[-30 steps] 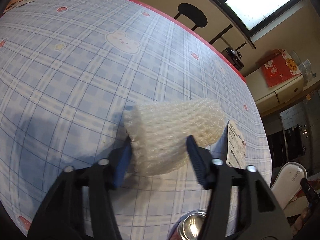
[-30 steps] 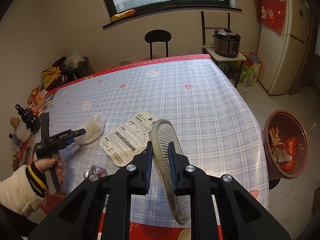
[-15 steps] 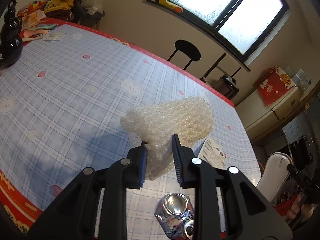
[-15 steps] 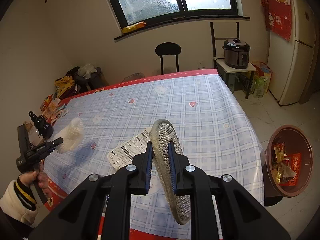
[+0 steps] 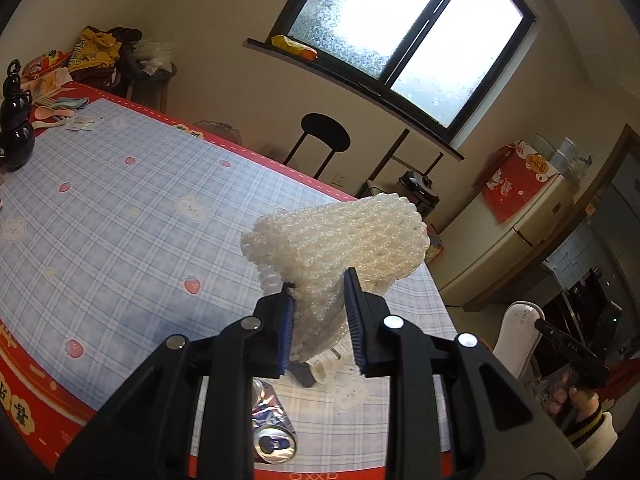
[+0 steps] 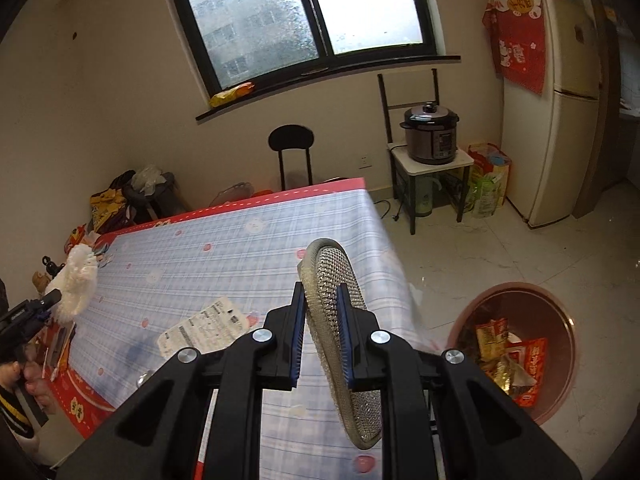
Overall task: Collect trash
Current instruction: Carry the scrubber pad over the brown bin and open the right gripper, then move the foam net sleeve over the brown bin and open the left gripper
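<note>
My left gripper (image 5: 319, 286) is shut on a white foam net sleeve (image 5: 340, 236) and holds it in the air above the blue checked table (image 5: 120, 240). The right wrist view shows the same sleeve (image 6: 78, 280) at the far left. My right gripper (image 6: 320, 289) is shut on a grey mesh pad (image 6: 332, 264), which stands on edge between the pads over the table's right edge. A brown round bin (image 6: 520, 285) with wrappers inside sits on the floor to the lower right. A printed paper label (image 6: 204, 330) and a crushed can (image 5: 272, 436) lie on the table.
A black stool (image 6: 290, 140) stands behind the table's far edge. A pressure cooker (image 6: 430, 132) sits on a small stand beside a fridge (image 6: 560, 120). A black bottle (image 5: 16, 136) and spoons occupy the far left corner. A person's sleeve (image 5: 588, 432) shows at the right.
The left gripper closed on the foam sleeve and lifted it off the table. The right gripper carried the mesh pad toward the table's right edge, bringing the bin closer.
</note>
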A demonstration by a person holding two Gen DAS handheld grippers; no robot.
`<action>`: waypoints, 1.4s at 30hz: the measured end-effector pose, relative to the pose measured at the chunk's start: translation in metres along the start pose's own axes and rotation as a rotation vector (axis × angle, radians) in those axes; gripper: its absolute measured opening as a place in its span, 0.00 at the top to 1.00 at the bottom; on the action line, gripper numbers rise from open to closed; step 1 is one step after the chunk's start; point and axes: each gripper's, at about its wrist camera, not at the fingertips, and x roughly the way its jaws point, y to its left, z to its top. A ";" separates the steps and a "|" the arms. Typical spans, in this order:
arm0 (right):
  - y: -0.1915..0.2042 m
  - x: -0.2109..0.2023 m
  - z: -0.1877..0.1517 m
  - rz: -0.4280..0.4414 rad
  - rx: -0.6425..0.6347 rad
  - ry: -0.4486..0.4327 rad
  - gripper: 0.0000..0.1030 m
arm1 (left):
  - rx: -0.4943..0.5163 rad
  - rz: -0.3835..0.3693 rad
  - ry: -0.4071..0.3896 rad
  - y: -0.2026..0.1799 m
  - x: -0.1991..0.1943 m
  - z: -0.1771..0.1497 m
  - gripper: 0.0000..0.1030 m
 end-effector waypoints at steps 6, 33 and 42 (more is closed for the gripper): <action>-0.080 -0.007 0.005 -0.099 0.038 0.002 0.84 | 0.035 -0.030 0.019 -0.052 0.017 -0.018 0.74; -0.210 -0.081 -0.024 -0.343 0.168 -0.064 0.05 | 0.351 -0.328 0.247 -0.279 0.147 -0.089 0.74; -0.242 -0.127 -0.052 -0.422 0.251 -0.067 0.05 | 0.503 -0.541 0.371 -0.396 0.220 -0.145 0.43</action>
